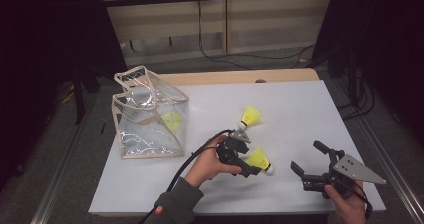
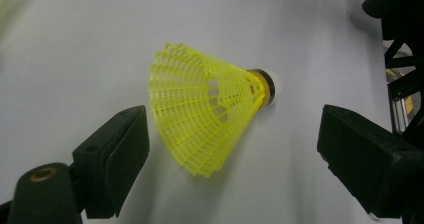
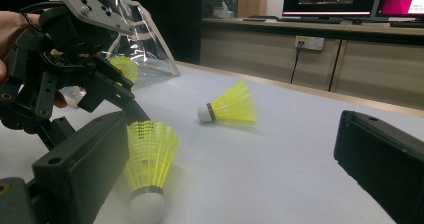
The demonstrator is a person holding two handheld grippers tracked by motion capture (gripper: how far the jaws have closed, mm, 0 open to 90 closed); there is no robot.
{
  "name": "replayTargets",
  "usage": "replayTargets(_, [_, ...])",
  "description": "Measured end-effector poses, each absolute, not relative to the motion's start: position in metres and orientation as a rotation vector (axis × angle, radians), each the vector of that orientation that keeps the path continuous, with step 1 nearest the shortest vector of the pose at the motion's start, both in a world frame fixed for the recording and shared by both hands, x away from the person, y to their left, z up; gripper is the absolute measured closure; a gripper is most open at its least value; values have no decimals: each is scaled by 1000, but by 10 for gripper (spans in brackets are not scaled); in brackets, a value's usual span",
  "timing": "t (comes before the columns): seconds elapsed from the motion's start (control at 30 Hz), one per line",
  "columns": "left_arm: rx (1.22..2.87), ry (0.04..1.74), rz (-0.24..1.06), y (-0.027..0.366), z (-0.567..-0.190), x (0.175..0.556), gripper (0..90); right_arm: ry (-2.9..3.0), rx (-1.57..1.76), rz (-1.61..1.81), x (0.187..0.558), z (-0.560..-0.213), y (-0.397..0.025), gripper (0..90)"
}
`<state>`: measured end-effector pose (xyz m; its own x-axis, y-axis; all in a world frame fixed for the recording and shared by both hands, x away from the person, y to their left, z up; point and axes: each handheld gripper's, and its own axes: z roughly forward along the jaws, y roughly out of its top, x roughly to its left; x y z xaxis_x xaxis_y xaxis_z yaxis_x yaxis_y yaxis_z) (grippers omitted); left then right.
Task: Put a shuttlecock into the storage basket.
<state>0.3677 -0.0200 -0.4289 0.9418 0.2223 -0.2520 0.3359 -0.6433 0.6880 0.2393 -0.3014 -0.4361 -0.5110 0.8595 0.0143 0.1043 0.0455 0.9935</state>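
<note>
- Two yellow shuttlecocks lie loose on the white tabletop (image 1: 300, 114), and a third sits inside the clear plastic bag (image 1: 150, 115) standing at the left.
- The near shuttlecock (image 1: 260, 159) lies on its side near the middle of the tabletop, its cork nose pointing toward the right tool (image 1: 306, 160); the far shuttlecock (image 1: 250, 117) lies just beyond the left hand's tool.
- The left tool (image 1: 239, 160) hangs over the near shuttlecock with its jaws spread wide on either side of the skirt, touching nothing, as the left gripper view shows (image 2: 205, 109).
- The right tool waits apart at the right, jaws also spread and holding nothing.
- The near shuttlecock looks very light, so a slight nudge would probably roll or slide it away.
- Its skirt is an open lattice of thin yellow plastic ribs that flares to a wide rim; it would likely flex and spring back under a squeeze, yet a hard clamp could crush it.
- A firmer hold probably lies low on the skirt, near the dark band and the rounded white nose, where the cone is narrow and stiff.
</note>
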Motion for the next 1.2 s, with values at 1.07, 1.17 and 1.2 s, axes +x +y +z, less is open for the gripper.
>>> replayTargets(1.07, [2269, 374, -183, -23, -429, 369, 268, 1701, 976, 1526, 243, -437, -300, 9])
replayTargets(1.17, [2270, 369, -190, -24, -430, 369, 272, 1701, 975, 1527, 243, -437, -300, 9])
replayTargets(1.2, [2273, 366, -191, -24, -430, 369, 277, 1701, 975, 1527, 243, -437, -300, 9])
